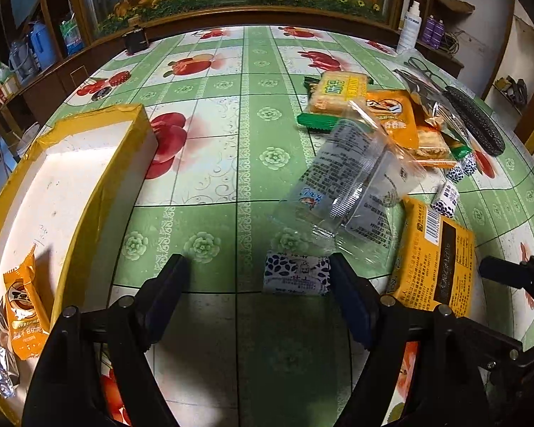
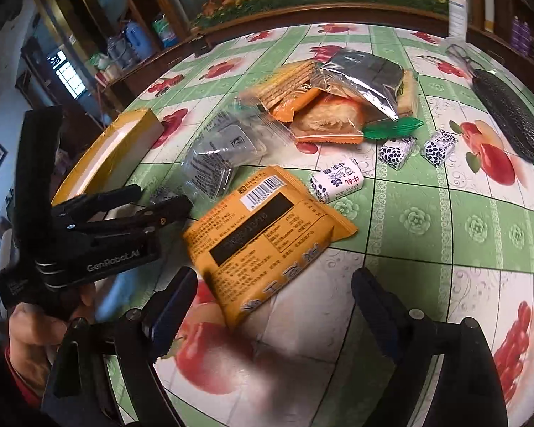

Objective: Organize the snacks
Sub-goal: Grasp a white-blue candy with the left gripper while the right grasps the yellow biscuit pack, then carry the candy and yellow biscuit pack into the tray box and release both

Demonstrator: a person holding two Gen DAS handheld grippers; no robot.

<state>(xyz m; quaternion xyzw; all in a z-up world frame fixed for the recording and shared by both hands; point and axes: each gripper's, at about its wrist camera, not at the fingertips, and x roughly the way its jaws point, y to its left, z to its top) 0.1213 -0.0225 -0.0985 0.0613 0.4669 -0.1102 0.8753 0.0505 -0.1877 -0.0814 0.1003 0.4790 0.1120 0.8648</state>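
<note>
Left wrist view shows your left gripper [image 1: 256, 277] spread wide, a blue-patterned candy [image 1: 296, 274] against its right finger, the yellow box [image 1: 71, 192] to the far left. Your right gripper [image 2: 272, 297] also gapes, an orange packet [image 2: 263, 238] lying just beyond its fingers.

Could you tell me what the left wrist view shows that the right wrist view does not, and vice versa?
Only the left wrist view shows the inside of the yellow-edged box, with an orange snack packet lying in it. Only the right wrist view shows the left claw from outside and the silver foil wrapper on the snack pile. Both show the orange barcode packet, the clear printed wrapper and the black case.
</note>
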